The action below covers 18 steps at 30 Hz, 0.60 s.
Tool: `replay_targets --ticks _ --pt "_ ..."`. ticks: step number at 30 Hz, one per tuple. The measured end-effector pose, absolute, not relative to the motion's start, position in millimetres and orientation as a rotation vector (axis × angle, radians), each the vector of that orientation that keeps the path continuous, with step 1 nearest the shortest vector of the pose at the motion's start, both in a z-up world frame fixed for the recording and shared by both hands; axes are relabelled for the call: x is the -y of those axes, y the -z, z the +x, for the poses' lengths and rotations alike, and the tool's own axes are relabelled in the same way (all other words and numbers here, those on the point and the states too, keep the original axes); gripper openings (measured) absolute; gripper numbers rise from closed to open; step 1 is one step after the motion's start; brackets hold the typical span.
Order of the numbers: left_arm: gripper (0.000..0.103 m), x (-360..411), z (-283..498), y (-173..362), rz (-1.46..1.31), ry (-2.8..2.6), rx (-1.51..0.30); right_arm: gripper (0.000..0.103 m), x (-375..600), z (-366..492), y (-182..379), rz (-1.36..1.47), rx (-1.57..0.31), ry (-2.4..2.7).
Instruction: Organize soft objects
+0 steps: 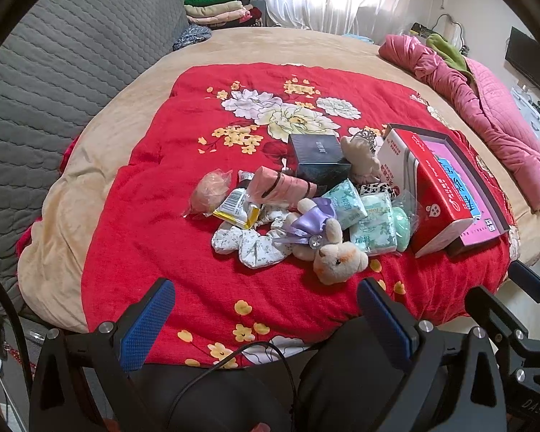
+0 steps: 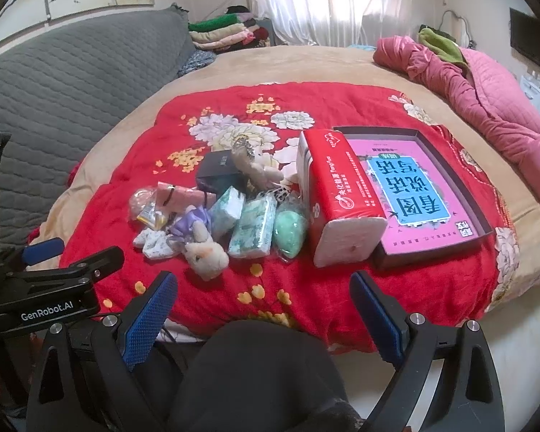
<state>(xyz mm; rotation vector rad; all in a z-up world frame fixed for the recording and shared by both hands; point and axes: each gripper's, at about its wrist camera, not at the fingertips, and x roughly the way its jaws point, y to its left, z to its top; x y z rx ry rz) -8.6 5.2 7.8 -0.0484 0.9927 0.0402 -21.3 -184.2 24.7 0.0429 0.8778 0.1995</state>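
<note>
Both my grippers hang empty over the near edge of a red floral quilt on a bed. My left gripper has its blue pads spread wide, nothing between them; my right gripper is just as wide and just as bare.

The soft things sit in a heap at the middle of the quilt, well ahead of both grippers. Nearest me lies a small plush bear in a lilac dress, on its back, its long axis running away from me with the head pointing toward my grippers. Just left of it is a white floral scrunchie, touching the bear's side. To the bear's right, two pale green tissue packs lie side by side, their long axes also pointing away from me, and a mint green sponge in clear wrap rests just beside them. Behind are a pink rolled cloth, lying crosswise, and a dark box.

At the right, a red tissue brick lies with its white end facing me, touching an open shallow box that holds a pink book.
</note>
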Motion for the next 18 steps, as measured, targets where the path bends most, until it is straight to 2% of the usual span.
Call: replay_targets --ticks 18 --pt "0.102 -5.4 -7.2 -6.6 -0.051 -0.033 -0.999 0.096 184.5 -21.7 -25.4 0.038 -0.88 -0.193"
